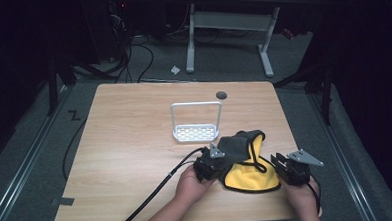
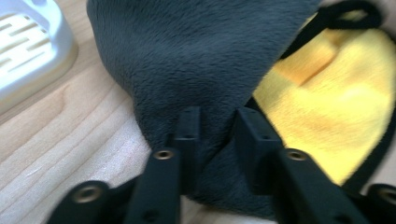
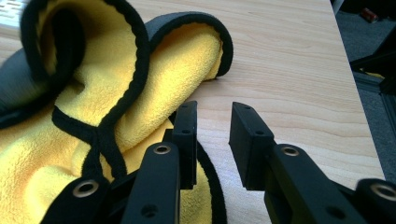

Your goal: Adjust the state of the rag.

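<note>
- High view: a crumpled cloth (image 1: 246, 161), grey outside and yellow inside with black trim, is seen near the front of the wooden table (image 1: 135, 143), just before a white rack (image 1: 196, 126). The left gripper (image 1: 210, 166) touches its grey edge; the right gripper (image 1: 286, 170) is set just beside its right edge.
- Left gripper view: a fold of grey plush is pinched between the jaws.
- Right gripper view: the jaws are parted narrowly over bare wood, with the cloth's trim lying against the left jaw and nothing held.

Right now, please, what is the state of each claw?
Left claw: closed on a fold of the grey and yellow plush cloth with black trim.
Right claw: open, holding nothing; the cloth's edge lies beside it.
</note>
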### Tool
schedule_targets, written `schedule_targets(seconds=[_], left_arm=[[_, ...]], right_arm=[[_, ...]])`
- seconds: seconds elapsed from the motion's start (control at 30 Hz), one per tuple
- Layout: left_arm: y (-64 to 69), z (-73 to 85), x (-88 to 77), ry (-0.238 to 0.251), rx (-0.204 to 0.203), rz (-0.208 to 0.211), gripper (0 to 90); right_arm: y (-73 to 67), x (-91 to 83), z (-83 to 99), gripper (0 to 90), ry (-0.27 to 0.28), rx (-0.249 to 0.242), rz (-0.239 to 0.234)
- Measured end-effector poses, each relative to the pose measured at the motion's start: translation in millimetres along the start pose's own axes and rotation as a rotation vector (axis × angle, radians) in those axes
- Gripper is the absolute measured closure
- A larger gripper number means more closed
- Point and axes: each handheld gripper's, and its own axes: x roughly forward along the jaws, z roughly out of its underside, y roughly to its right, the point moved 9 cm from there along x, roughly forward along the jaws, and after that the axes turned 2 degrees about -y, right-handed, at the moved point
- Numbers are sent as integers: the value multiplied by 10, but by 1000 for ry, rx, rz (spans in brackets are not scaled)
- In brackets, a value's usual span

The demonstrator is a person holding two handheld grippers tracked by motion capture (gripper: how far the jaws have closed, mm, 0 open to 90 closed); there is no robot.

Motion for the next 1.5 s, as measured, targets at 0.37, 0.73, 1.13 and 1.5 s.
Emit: schedule_targets(seconds=[0.37, 0.73, 1.13, 1.5], left_arm=[[-5, 307, -289, -2, 43, -17, 830], [-56, 734, -719, 17, -23, -15, 825], [-178, 683, -988, 128, -101, 21, 498], [-132, -22, -866, 180, -80, 75, 316]], right_arm=[[-100, 5, -11, 728, 2, -19, -26], [-254, 39, 3, 728, -12, -56, -48], [-361, 88, 13, 727, -23, -91, -57], [-427, 103, 26, 728, -30, -112, -82]])
